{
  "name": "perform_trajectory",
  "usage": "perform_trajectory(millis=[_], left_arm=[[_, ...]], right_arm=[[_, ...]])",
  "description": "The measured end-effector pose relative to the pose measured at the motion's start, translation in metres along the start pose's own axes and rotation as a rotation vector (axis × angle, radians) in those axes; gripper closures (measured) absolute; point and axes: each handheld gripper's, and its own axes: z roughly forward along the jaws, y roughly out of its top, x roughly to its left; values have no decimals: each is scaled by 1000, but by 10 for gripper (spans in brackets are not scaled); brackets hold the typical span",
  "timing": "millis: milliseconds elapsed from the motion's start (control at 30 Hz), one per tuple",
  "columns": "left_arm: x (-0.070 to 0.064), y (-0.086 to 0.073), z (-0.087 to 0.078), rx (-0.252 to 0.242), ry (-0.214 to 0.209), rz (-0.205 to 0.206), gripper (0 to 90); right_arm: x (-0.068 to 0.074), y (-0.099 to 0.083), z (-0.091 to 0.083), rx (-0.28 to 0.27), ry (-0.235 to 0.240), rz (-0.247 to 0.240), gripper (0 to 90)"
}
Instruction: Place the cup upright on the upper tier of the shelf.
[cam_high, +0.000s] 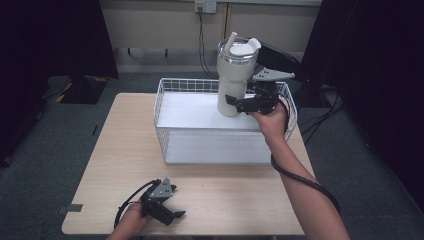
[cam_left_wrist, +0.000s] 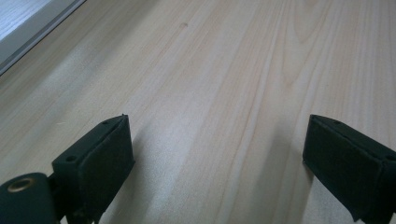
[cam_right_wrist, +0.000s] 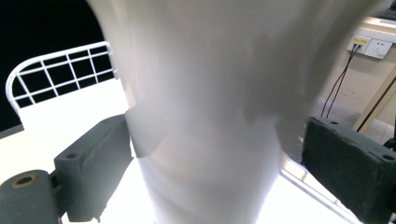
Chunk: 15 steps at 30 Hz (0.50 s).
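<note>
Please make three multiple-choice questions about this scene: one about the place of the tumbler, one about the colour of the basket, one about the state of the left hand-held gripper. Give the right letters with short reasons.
1. Where is the tumbler?
A. Over the wire basket
B. On the floor
C. Beside the left hand-held gripper

2. What colour is the wire basket?
A. Red
B. White
C. Black

3. What is the state of the left hand-held gripper?
A. Shut on a cup
B. Shut on a cable
C. Open, holding nothing

Answers:
1. A: the high view shows it at the basket's far right part, at the right hand-held gripper.
2. B: its wires are white.
3. C: the left gripper view shows its jaws wide apart over bare table.
</note>
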Motion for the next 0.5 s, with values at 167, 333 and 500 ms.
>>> perform_trajectory(millis=[167,333,500], left_arm=[[0,1,1,4,-11,9,46],[-1,1,1,4,-11,9,45],[-1,1,1,4,-11,9,45]], right_arm=[[-2,-5,-11,8,-1,6,82],[0,-7,-24,15,-3,-15,83],[3,-7,-35,10,12,-22,83]])
